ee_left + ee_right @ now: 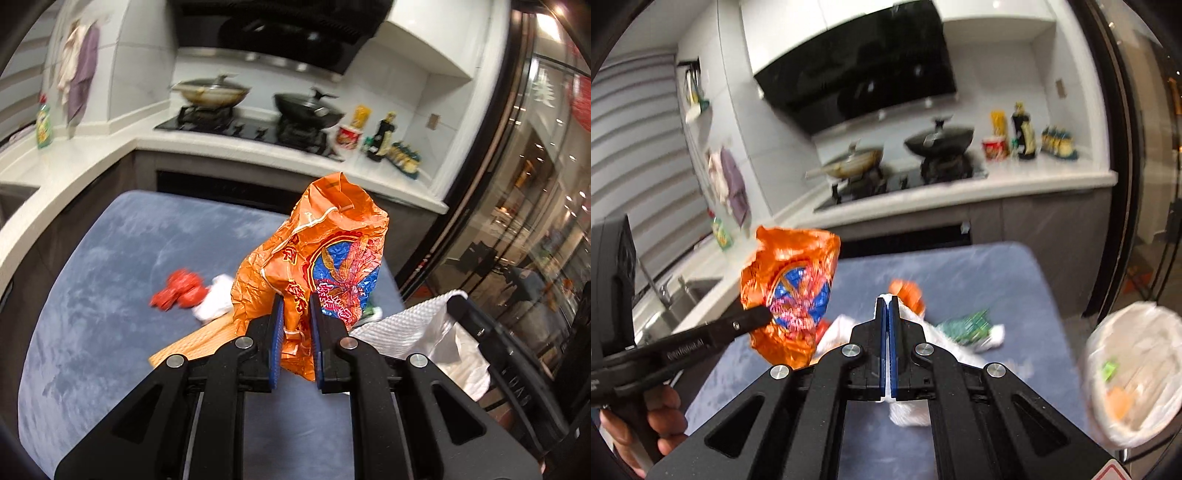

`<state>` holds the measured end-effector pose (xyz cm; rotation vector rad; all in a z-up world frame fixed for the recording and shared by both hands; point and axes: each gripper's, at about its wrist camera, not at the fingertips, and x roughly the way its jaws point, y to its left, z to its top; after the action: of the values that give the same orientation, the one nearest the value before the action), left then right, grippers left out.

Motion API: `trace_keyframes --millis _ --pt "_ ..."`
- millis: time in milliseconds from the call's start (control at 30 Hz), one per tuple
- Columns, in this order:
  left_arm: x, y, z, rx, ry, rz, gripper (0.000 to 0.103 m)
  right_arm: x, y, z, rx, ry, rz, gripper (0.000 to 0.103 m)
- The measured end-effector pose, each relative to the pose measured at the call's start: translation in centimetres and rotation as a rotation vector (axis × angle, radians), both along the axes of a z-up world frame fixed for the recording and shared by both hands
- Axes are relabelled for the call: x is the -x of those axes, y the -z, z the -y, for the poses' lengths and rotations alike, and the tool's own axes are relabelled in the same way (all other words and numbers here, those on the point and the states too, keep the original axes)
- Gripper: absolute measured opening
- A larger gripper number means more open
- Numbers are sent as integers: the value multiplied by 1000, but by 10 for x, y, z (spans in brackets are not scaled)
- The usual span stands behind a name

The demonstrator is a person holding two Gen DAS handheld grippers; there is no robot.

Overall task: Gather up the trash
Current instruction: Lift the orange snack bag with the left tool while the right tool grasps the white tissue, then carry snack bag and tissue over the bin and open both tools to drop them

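Left wrist view: the left claw (297, 332) is pinched on a crumpled orange snack bag (314, 254), lifted above the blue-grey bench (110, 277); red wrappers (179, 293) lie far left on it.

Right wrist view: the right claw (888, 343) is clamped on a white paper towel (908, 411). The lined trash bin (1134, 373) sits near right; both loads are best carried over its rim before release.

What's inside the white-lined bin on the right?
In the trash bin, lined with a white bag, a small green scrap and an orange piece show. Anything deeper is blurred and hidden by the liner's folds.
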<state>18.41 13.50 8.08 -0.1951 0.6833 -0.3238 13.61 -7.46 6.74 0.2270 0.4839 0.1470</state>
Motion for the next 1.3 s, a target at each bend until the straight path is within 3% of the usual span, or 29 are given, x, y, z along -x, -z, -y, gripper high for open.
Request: trace_keyframes --millis 267,533,767,1033,1300 --pt "19 -41 67 -9 122 92 13 36 -51 69 8 127 123 1" --pt "32 -55 141 -17 239 122 13 66 -72 141 16 273 172 1" --pt "42 -48 206 -41 333 117 13 89 -63 205 12 401 153 1" --pt "40 -20 272 -102 413 64 13 101 -34 271 -27 524 85 1" --pt "36 9 325 -160 471 15 13 91 2 303 -50 568 -6 1"
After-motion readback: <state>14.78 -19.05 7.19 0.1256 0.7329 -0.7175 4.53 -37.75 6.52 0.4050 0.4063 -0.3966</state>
